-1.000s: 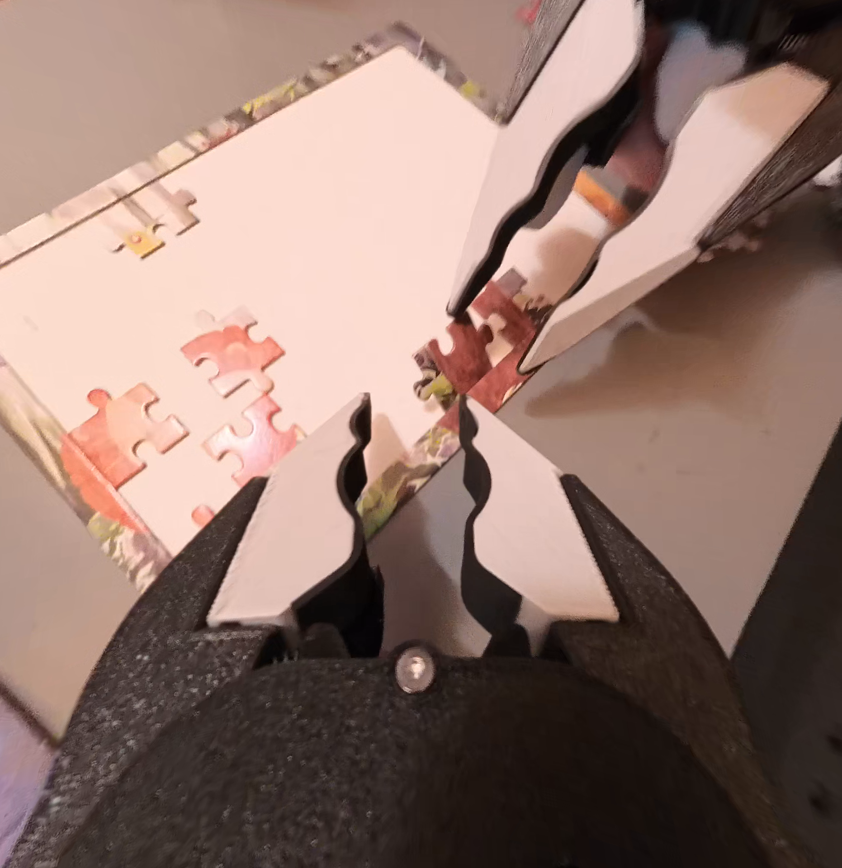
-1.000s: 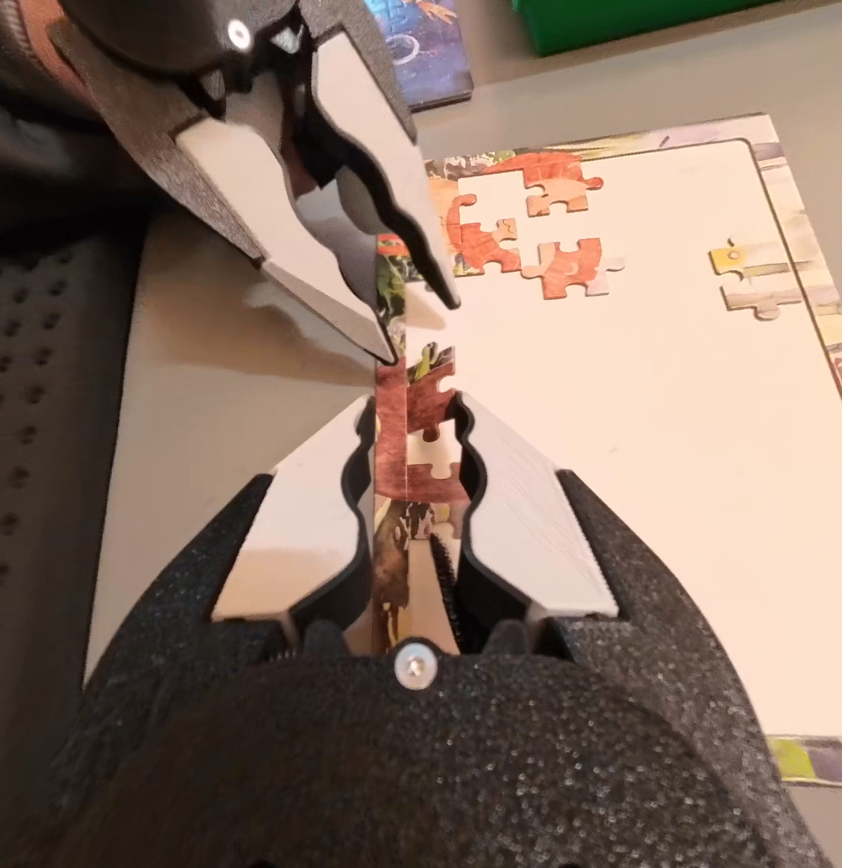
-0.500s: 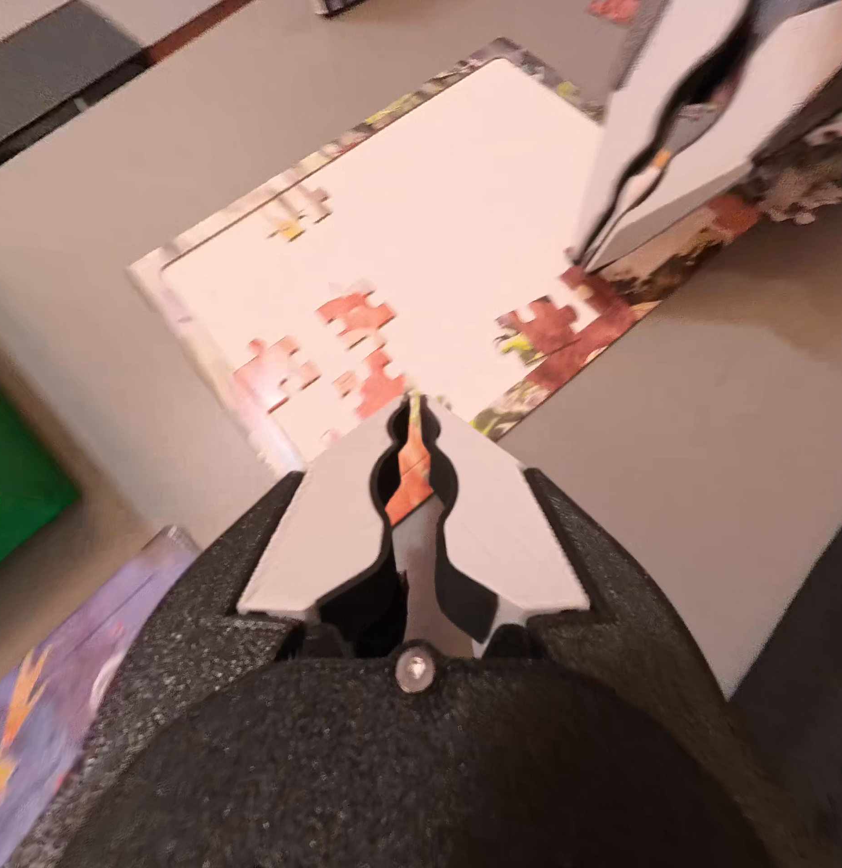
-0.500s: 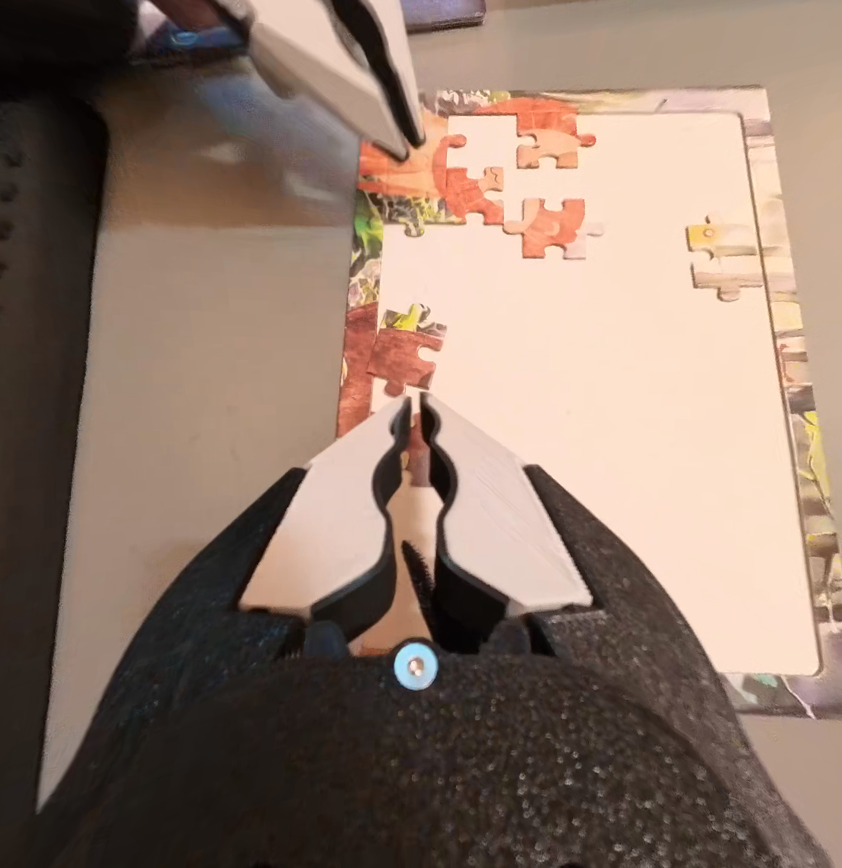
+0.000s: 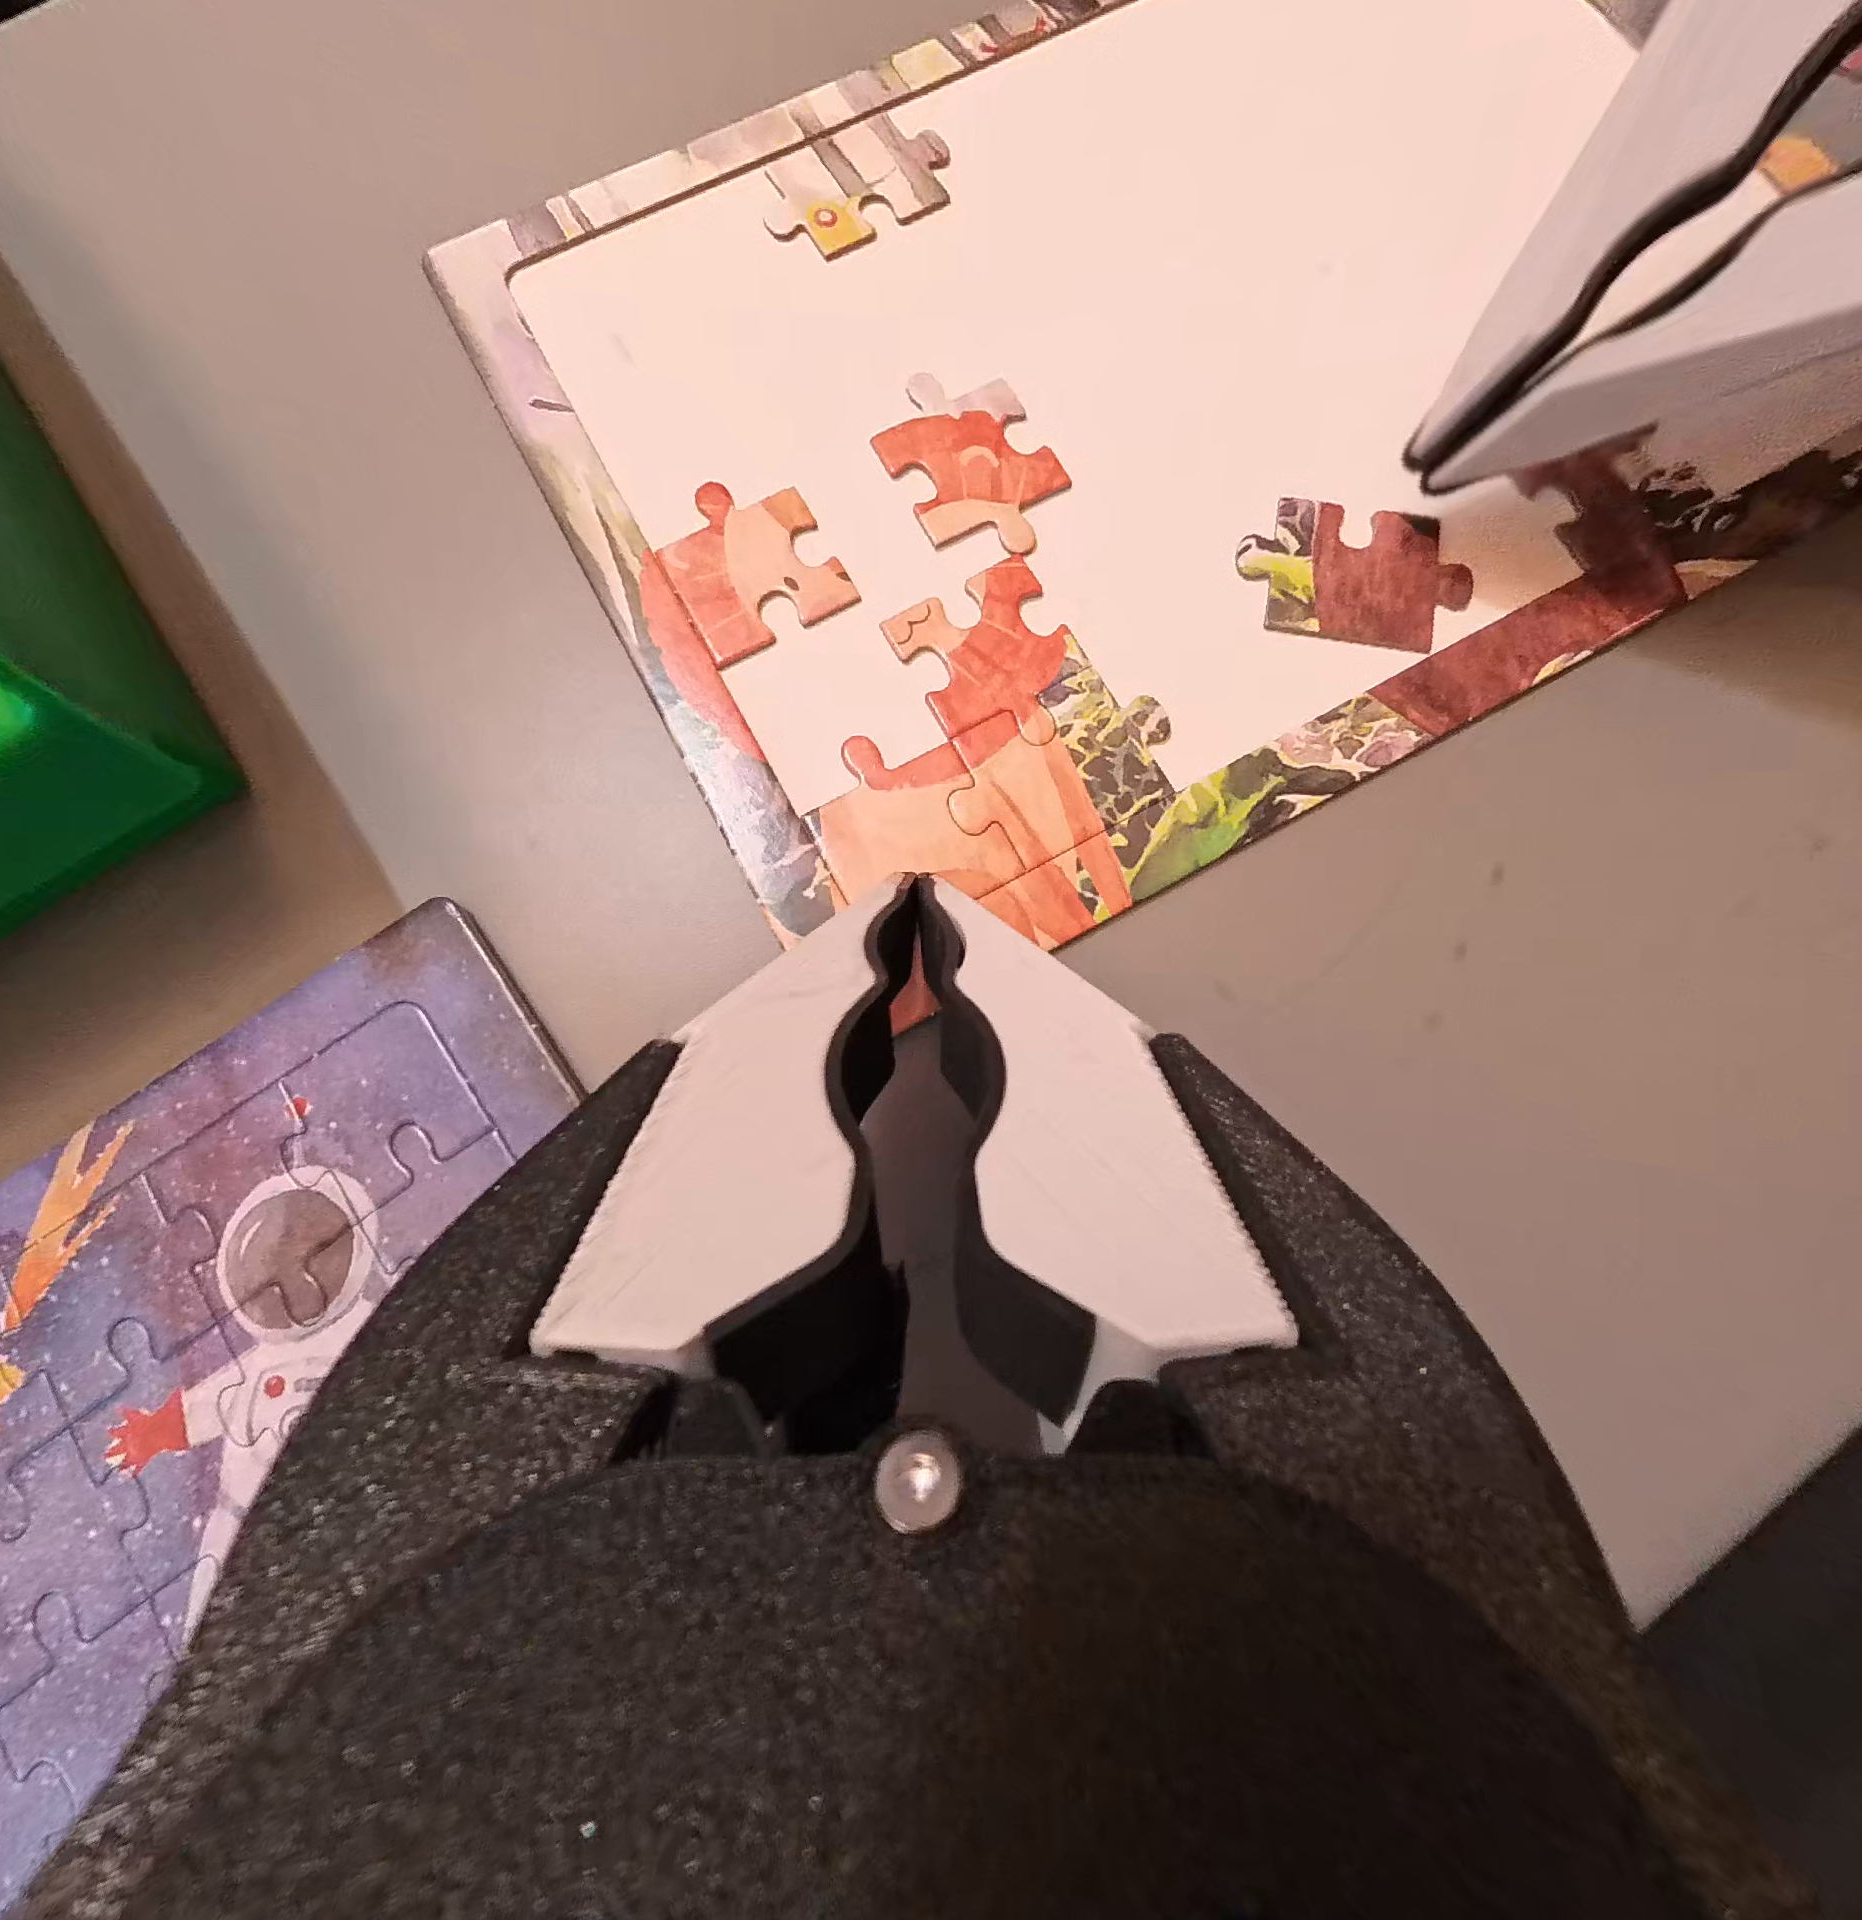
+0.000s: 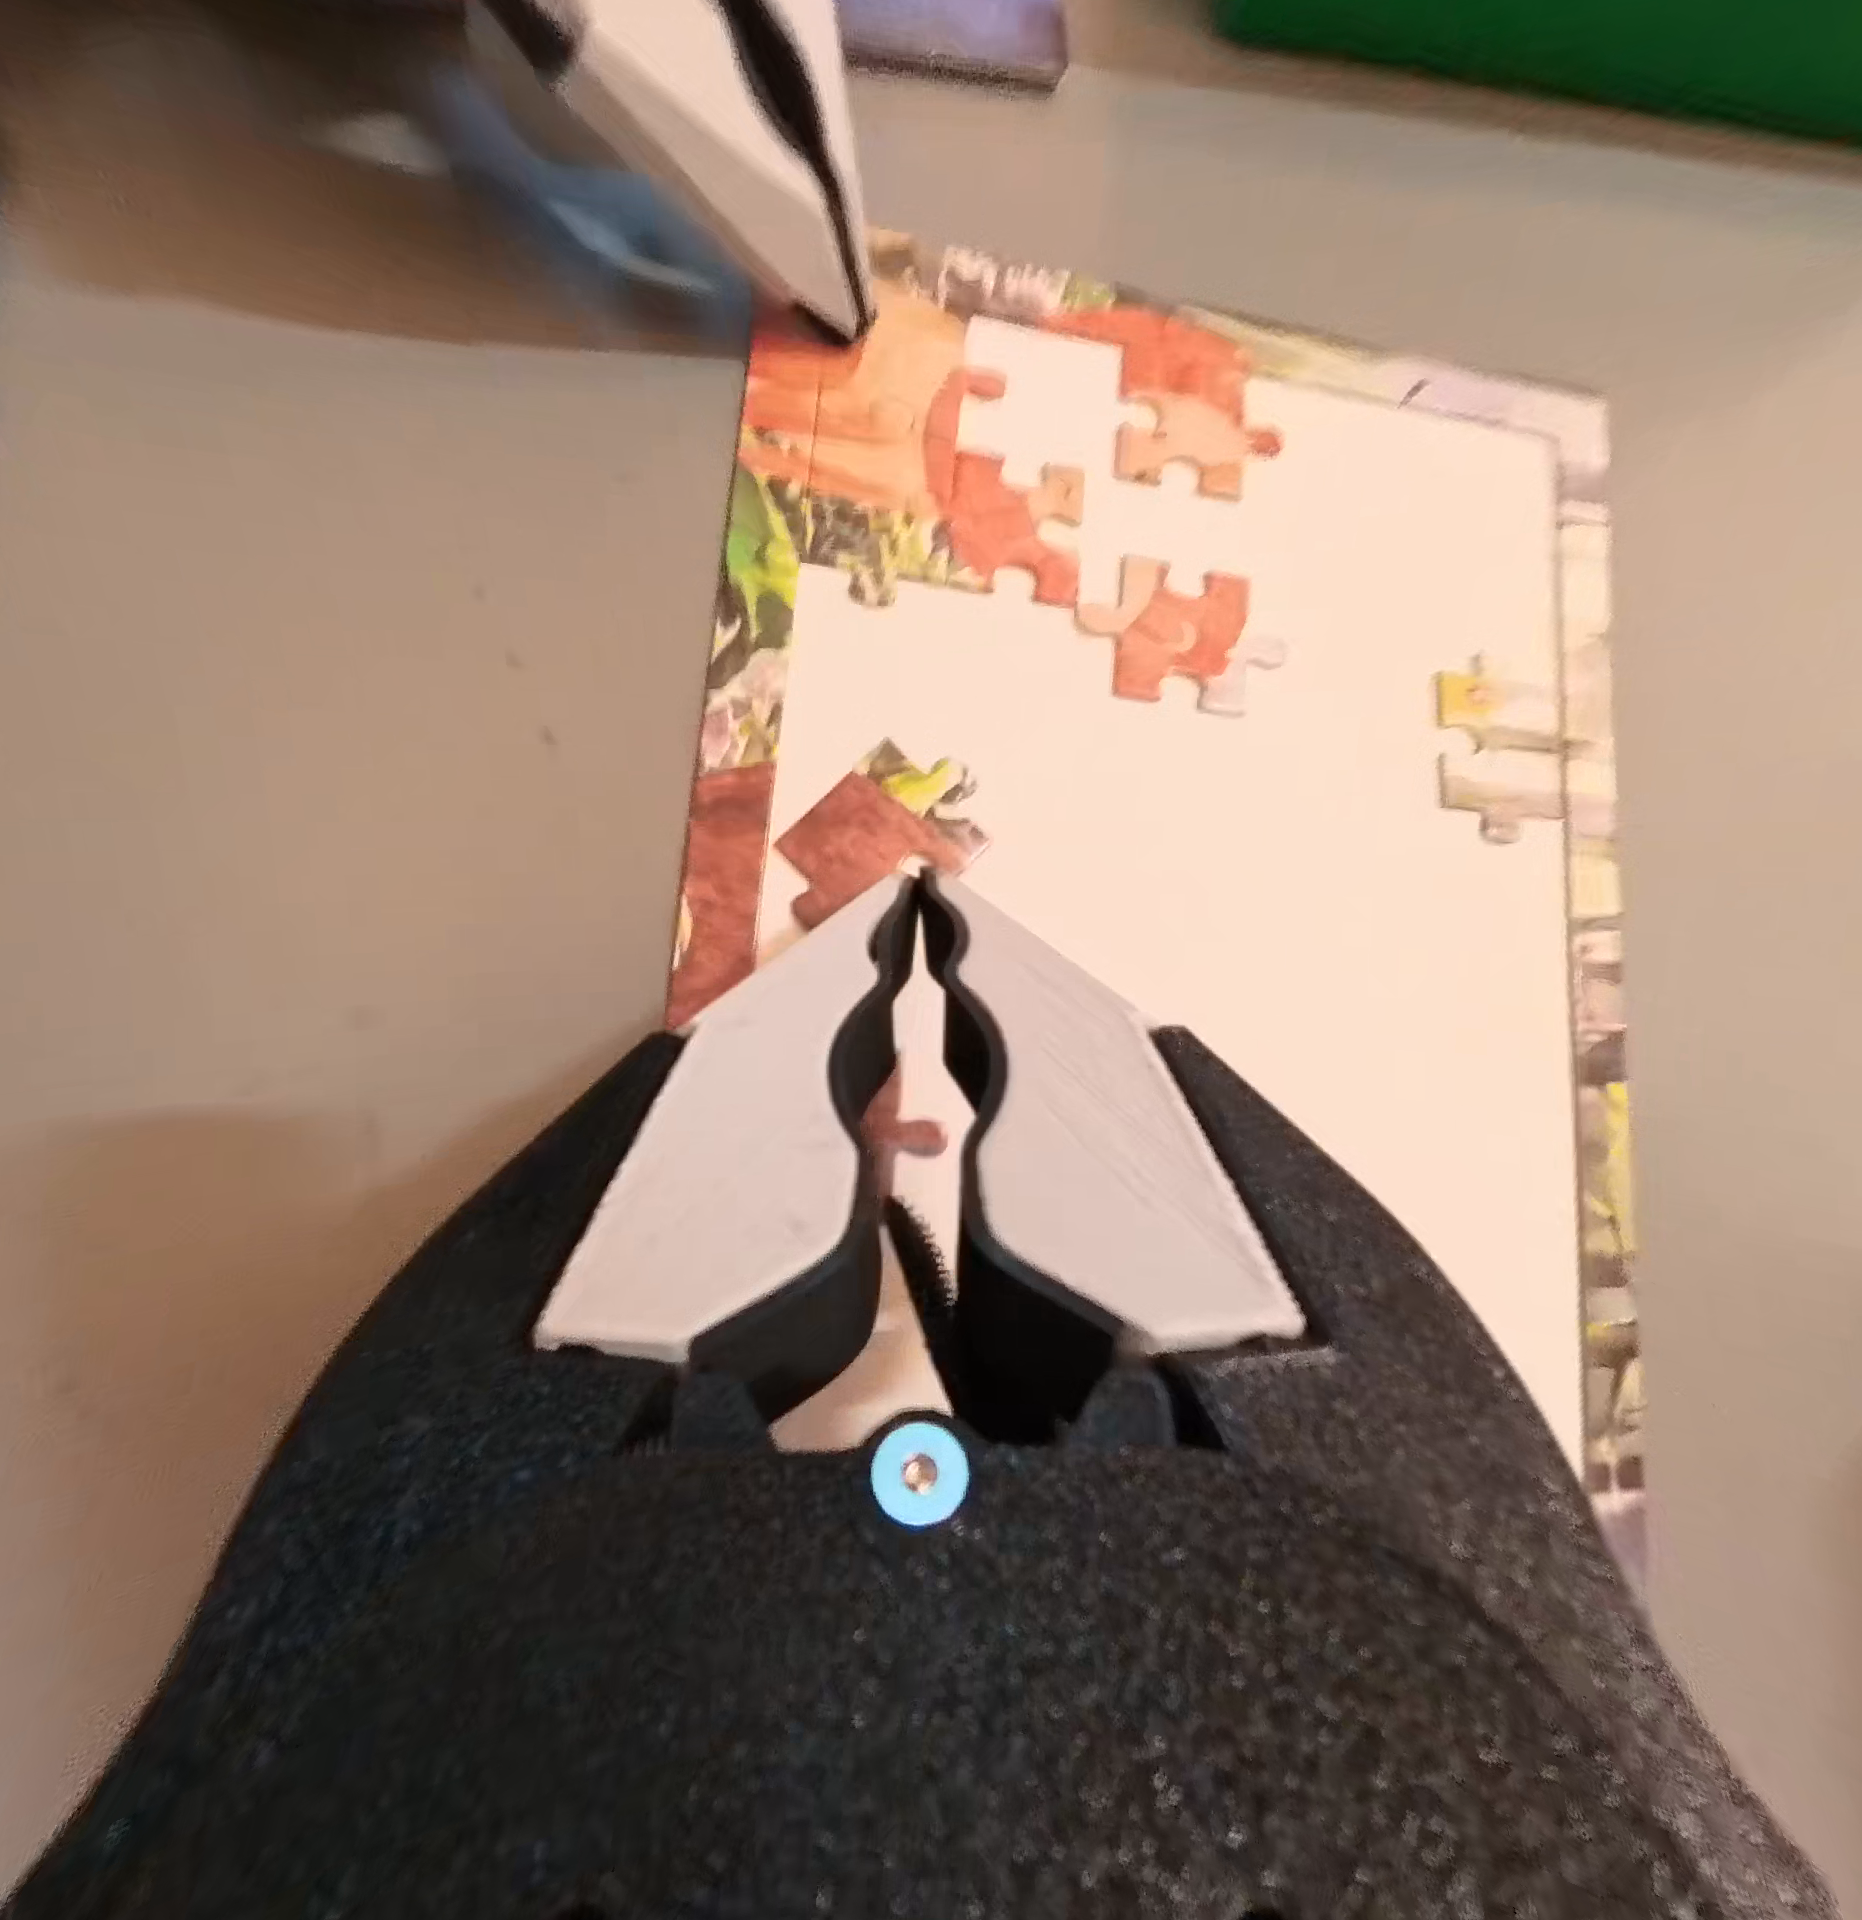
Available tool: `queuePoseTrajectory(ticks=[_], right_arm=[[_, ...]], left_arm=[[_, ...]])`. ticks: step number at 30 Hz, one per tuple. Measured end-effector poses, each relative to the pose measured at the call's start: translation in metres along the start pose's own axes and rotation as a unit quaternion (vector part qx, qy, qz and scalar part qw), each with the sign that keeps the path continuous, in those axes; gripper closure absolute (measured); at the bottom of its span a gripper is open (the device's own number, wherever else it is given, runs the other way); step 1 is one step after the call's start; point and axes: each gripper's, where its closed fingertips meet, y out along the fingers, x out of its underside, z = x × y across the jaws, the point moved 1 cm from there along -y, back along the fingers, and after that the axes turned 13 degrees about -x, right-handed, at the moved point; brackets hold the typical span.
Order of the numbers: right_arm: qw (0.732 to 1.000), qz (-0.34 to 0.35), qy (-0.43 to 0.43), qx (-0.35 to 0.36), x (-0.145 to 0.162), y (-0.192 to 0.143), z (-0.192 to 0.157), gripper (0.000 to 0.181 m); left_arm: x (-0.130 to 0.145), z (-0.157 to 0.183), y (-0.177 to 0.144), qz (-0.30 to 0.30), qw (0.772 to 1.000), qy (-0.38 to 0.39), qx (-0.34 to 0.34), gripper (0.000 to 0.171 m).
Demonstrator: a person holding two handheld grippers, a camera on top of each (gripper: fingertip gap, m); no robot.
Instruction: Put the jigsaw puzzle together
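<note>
The puzzle tray (image 5: 1166, 312) has a white base and a printed border and lies flat on the table. Several orange pieces (image 5: 968, 478) sit near its near corner, some of them joined (image 5: 958, 821). A brown piece (image 5: 1363, 582) lies loose and tilted on the white base. My left gripper (image 5: 914, 883) is shut and empty over the tray's near corner. My right gripper (image 6: 919, 878) is shut and empty, with its tips at the edge of the brown piece (image 6: 875, 831). It also shows in the left wrist view (image 5: 1426, 473). A yellow and grey piece (image 5: 854, 197) sits by the far border.
A finished purple astronaut puzzle (image 5: 179, 1299) lies left of my left gripper. A green box (image 5: 65, 727) stands beyond it and also shows in the right wrist view (image 6: 1529, 62). The grey table (image 5: 1426, 1039) ends at a dark edge on the right. About 12 centimeters separates my left fingertips from my right.
Both grippers went from open to shut and drew back from each other. The brown piece now lies turned and away from the border pieces it sat against.
</note>
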Motion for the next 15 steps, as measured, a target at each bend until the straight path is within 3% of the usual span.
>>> queuePoseTrajectory(ticks=[2, 8, 14, 15], right_arm=[[1.000, 0.014, 0.008, 0.003, -0.010, -0.001, 0.006, 0.181], [0.999, -0.041, 0.014, 0.001, -0.006, 0.020, 0.018, 0.181], [0.998, -0.030, -0.024, -0.052, -0.019, 0.031, -0.007, 0.181], [0.998, -0.037, -0.033, -0.036, -0.019, 0.030, -0.004, 0.181]], left_arm=[[0.000, 0.000, 0.000, 0.000, 1.000, -0.002, 0.001, 0.171], [0.000, 0.000, 0.000, 0.001, 1.000, -0.003, 0.003, 0.171], [0.000, 0.000, 0.000, 0.001, 1.000, -0.004, 0.004, 0.171], [0.001, 0.000, 0.000, 0.001, 1.000, -0.004, 0.004, 0.171]])
